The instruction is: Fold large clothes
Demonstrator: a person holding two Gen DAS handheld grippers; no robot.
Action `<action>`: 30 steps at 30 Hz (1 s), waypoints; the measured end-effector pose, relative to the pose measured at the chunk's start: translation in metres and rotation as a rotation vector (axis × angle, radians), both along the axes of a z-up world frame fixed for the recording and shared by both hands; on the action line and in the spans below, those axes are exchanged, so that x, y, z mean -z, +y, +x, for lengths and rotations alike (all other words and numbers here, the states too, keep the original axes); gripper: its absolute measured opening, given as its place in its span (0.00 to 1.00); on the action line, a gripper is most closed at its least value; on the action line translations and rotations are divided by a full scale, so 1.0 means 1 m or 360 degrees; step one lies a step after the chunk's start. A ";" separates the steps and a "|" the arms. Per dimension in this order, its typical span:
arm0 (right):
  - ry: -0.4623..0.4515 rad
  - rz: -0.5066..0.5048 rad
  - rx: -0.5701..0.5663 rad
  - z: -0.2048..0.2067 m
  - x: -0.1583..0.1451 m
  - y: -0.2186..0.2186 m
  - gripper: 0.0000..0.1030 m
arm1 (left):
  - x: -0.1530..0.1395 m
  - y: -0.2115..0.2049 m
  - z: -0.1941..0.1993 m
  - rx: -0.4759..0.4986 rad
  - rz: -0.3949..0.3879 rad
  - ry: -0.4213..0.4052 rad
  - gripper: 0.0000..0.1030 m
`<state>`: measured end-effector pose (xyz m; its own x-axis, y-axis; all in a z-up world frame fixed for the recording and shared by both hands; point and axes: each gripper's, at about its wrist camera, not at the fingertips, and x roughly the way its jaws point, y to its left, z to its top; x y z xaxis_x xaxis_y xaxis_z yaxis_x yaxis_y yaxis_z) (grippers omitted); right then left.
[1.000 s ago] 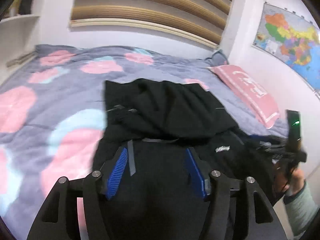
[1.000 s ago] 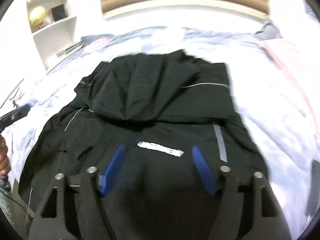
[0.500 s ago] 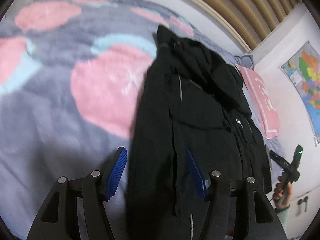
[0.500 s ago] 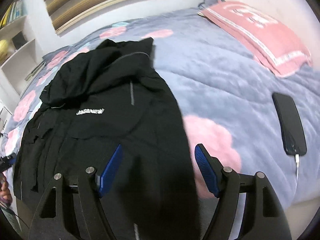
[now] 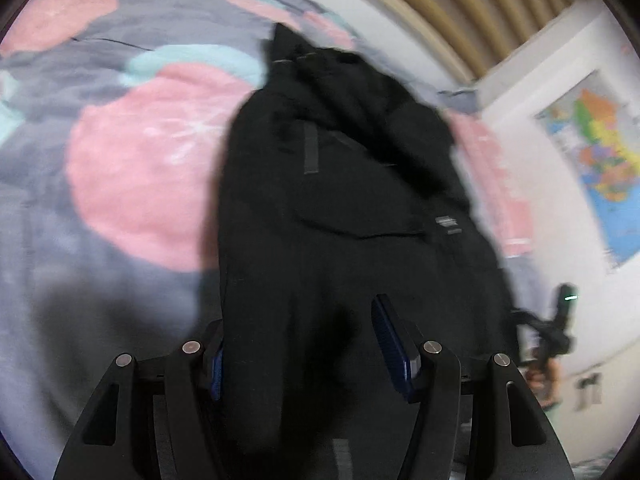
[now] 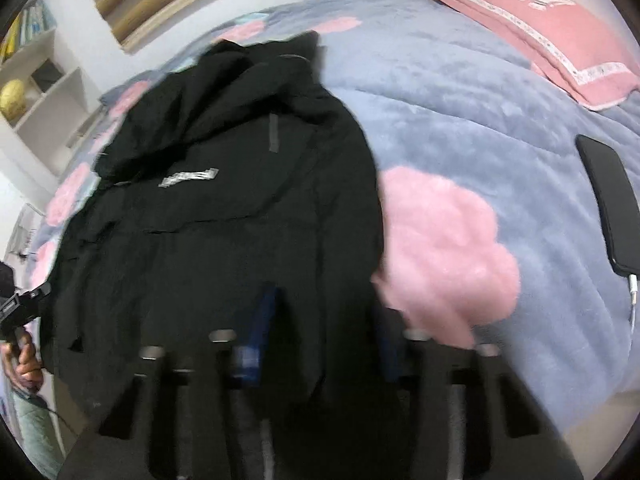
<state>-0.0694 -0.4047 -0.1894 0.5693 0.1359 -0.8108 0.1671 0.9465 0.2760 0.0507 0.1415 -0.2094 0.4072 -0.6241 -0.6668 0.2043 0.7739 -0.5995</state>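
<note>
Lying on the bed point(image 6: 460, 128), the black jacket point(image 6: 224, 216) is spread lengthwise with its hood end far from the cameras and its hem at the near edge, where both grippers meet it.

The left gripper point(image 5: 296, 344) stands moderately wide over the jacket's left hem. The cloth fills the gap and hides the left pad, while the right blue pad point(image 5: 390, 340) shows clear of the fabric, so the jaws straddle the hem without pinching it.

The right gripper point(image 6: 324, 320) sits over the jacket's right hem, beside a pink patch of the blanket. Its jaws have just been closing, with black cloth between them; the picture is smeared there, so I cannot tell whether the pads already press on the fabric. The left blue pad point(image 6: 264, 312) is visible against the cloth.

A grey reflective strip point(image 6: 273, 134) runs down the jacket near the hood, and a light logo patch point(image 6: 188, 178) sits on the chest.

A black phone point(image 6: 608, 200) lies on the blanket to the right, well apart from the jacket, with a white cable at its near end. A pink pillow point(image 6: 528, 20) rests at the far right of the bed. A map point(image 5: 596, 148) hangs on the wall in the left wrist view, and a white shelf point(image 6: 44, 92) stands at the left in the right wrist view.
</note>
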 end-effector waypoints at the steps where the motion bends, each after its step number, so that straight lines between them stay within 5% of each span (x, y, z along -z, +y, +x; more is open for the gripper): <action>1: -0.0038 0.0030 -0.0014 -0.002 -0.008 0.003 0.39 | -0.006 -0.001 -0.001 0.0016 -0.0076 -0.0018 0.61; 5: -0.0086 0.0118 -0.0091 -0.001 -0.025 0.012 0.39 | -0.020 -0.005 -0.003 0.0066 -0.0286 -0.0042 0.60; 13: 0.0138 0.0139 -0.0048 -0.023 0.016 0.009 0.39 | 0.001 -0.005 -0.038 0.0084 -0.0168 0.0058 0.60; 21: 0.0134 0.0162 -0.0155 -0.049 0.012 0.025 0.40 | 0.018 -0.006 -0.065 0.0053 -0.0028 0.0088 0.60; 22: 0.0123 0.0157 -0.0164 -0.047 0.010 0.029 0.39 | 0.020 -0.009 -0.062 0.0033 -0.0003 0.0081 0.51; 23: 0.0112 0.0145 -0.0165 -0.043 0.009 0.033 0.38 | 0.022 -0.011 -0.062 0.0011 0.0041 0.0073 0.31; 25: 0.0079 0.0084 -0.0159 -0.038 0.005 0.040 0.27 | 0.022 -0.015 -0.057 -0.0036 0.0123 0.0058 0.14; 30: -0.0077 0.0145 -0.0208 -0.032 -0.025 0.035 0.21 | -0.006 0.003 -0.058 -0.0111 -0.0044 -0.0099 0.11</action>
<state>-0.1014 -0.3701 -0.1644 0.5801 0.2831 -0.7638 0.0283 0.9301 0.3663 -0.0074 0.1446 -0.2034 0.4903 -0.6107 -0.6218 0.1877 0.7707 -0.6089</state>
